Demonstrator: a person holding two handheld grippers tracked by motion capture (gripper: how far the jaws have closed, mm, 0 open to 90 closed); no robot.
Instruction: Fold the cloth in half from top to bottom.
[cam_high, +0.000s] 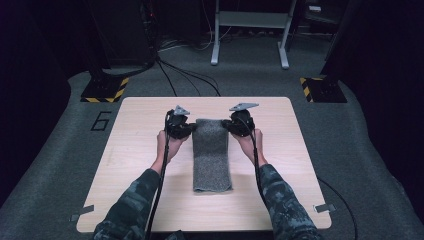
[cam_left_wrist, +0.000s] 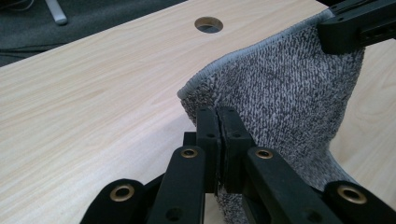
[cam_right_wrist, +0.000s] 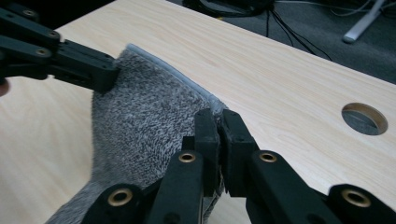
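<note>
The grey towel (cam_high: 212, 155) lies mid-table (cam_high: 280, 200), long axis running from near edge to far edge. The left gripper (cam_left_wrist: 218, 122) and right gripper (cam_right_wrist: 216, 122) each pinch one far corner, lifted; the free end lies toward the near edge.
</note>
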